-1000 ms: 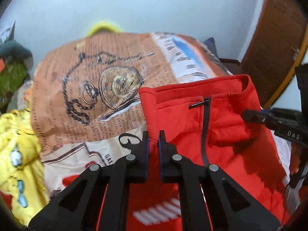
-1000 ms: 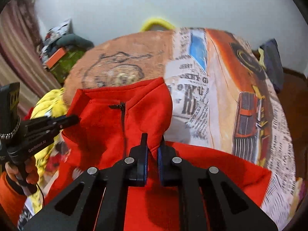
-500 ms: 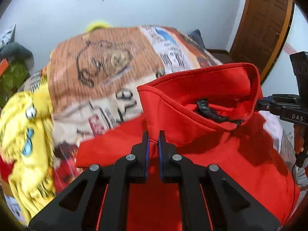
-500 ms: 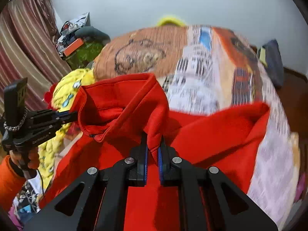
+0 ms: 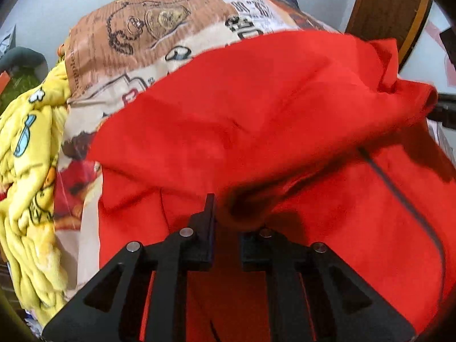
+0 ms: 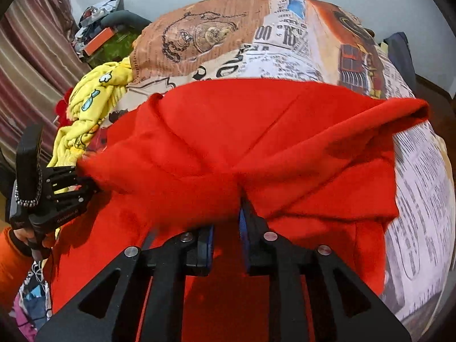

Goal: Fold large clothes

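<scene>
A large red zip jacket (image 5: 256,108) lies on the bed, its upper part folded over toward me; it also fills the right wrist view (image 6: 256,142). My left gripper (image 5: 228,213) has its jaws slightly apart with a bunch of the red fabric between and over them. My right gripper (image 6: 228,222) also has its jaws a little apart with red fabric draped into the gap. The left gripper shows in the right wrist view (image 6: 57,193) at the jacket's left edge. A dark zip line (image 5: 399,188) runs down the right side.
The bed has a newspaper-print cover (image 6: 285,37). A yellow cartoon blanket (image 5: 25,171) is heaped at the left. Clutter (image 6: 99,37) and a striped curtain (image 6: 25,65) are at far left. A brown wooden door (image 5: 393,2) stands at right.
The jacket's collar part has been pulled over and down toward me, so its plain back side faces up. Both grippers' jaws have parted from tightly shut to slightly open.
</scene>
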{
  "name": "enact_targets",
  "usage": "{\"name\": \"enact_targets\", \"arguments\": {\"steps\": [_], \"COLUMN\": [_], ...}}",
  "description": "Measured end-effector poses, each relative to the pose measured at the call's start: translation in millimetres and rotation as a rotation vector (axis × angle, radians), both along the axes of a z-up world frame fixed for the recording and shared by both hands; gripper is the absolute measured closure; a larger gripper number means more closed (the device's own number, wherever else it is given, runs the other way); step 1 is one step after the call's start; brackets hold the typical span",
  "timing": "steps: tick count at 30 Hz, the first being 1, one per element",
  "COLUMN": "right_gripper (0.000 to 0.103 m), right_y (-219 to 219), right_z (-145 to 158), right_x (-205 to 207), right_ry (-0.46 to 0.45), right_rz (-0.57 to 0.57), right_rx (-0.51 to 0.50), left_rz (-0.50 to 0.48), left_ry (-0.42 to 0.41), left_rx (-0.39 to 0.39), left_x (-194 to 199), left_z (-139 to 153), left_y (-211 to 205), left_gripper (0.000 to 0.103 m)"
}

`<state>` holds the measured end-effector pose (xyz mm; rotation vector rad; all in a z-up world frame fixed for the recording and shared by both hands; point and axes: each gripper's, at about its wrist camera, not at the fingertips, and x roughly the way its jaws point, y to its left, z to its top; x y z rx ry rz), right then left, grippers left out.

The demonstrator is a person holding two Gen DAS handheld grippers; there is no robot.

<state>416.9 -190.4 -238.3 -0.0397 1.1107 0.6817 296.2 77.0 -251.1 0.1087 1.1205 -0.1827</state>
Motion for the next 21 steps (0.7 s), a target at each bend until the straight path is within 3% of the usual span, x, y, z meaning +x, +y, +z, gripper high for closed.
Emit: {"name": "enact_targets", "arguments": {"steps": [5, 9, 12, 15, 17, 21], "right_gripper": [0.087, 0.087, 0.087, 0.083, 0.069, 0.046], "right_y": [-16.1, -37.9, -43.7, -38.6, -30.5, -7.0], "right_z": [-0.4, 15.2, 34.7, 53.5, 61.3, 62.4], "right_x": [-14.5, -14.5, -11.6, -7.7, -3.1, 12.2], "right_ry": [0.021, 0.017, -0.042, -0.120, -0.155, -0.197], "right_rz": [0.009, -0.036, -0.076, -0.078, -0.079, -0.091], "right_rx": [-0.052, 0.003, 0.022, 0.021, 0.023, 0.015], "left_rz": [0.000, 0.030, 0.071, 0.129, 0.172, 0.205], "left_ry": [-0.004, -0.059, -0.101, -0.143, -0.167, -0.156], "left_rx": [-0.009, 0.019, 0.025, 0.020, 0.027, -0.009], "left_x": [-24.2, -33.2, -28.9, -15.9, -2.0, 24.0], "left_z": [9.6, 33.9, 52.0, 68.1, 74.9, 74.6], "left_y": [14.0, 32.4, 46.8, 62.4, 69.8, 72.3], "left_gripper": [0.092, 0.090, 0.088, 0.079, 0.073, 0.072]}}
